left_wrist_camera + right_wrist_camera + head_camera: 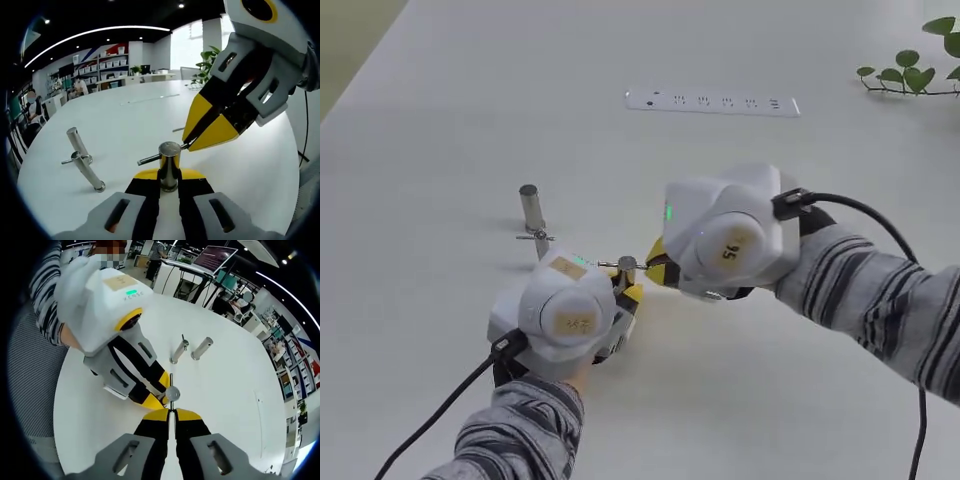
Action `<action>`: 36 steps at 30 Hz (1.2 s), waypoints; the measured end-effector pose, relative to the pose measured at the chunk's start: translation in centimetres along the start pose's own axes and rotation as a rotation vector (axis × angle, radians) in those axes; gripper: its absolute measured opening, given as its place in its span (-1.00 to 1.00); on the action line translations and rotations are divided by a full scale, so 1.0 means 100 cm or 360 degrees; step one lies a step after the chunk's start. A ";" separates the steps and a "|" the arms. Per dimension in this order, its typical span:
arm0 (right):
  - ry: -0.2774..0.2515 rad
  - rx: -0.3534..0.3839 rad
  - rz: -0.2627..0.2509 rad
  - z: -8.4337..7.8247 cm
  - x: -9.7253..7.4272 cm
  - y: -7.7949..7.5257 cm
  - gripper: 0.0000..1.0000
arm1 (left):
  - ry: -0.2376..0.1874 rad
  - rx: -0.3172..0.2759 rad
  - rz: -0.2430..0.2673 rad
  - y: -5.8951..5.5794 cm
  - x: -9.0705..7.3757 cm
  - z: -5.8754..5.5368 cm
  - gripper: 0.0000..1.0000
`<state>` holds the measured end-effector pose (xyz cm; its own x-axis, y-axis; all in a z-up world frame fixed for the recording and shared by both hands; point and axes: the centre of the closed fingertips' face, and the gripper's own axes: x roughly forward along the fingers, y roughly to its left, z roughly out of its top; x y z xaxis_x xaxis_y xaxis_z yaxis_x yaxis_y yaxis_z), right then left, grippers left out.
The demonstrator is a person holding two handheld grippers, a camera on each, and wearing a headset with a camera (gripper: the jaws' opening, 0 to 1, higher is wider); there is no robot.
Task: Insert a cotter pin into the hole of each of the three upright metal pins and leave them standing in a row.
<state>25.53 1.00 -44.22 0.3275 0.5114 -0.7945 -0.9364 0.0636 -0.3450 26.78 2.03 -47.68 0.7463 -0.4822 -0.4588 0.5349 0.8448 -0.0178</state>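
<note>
A short upright metal pin [627, 268] [169, 161] stands between my two grippers, and my left gripper [623, 292] [169, 176] is shut on its shaft. A thin cotter pin [149, 159] [171, 382] passes through the hole near its top. My right gripper [656, 268] [171, 413] is shut on the cotter pin's near end, its yellow fingertips [210, 127] close beside the pin's head. Two more metal pins stand at the left: a bare one [530, 205] [75, 140] and one [542, 245] [88, 171] with a cotter pin [535, 236] across it.
A white power strip [712, 102] lies further back on the white table [440, 120]. A leafy plant sprig [915, 75] reaches in at the far right. Black cables trail from both grippers over striped sleeves [880, 300].
</note>
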 end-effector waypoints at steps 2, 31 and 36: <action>-0.0001 0.0009 -0.0001 0.001 0.000 0.000 -1.00 | 0.0000 -0.0001 0.0002 0.000 0.000 0.000 -0.82; -0.0041 0.0595 -0.0162 -0.030 -0.015 -0.010 -0.80 | -0.0002 -0.0002 -0.0021 0.009 0.008 0.004 -0.83; -0.0028 0.0691 -0.0185 -0.042 -0.019 -0.007 -0.80 | 0.0006 0.0001 -0.0019 0.015 0.012 0.007 -0.83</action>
<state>26.07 -3.60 -44.53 0.4352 0.4937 -0.7529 -0.8607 0.4736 -0.1869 28.72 2.53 -47.65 0.7384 -0.4913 -0.4620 0.5440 0.8388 -0.0226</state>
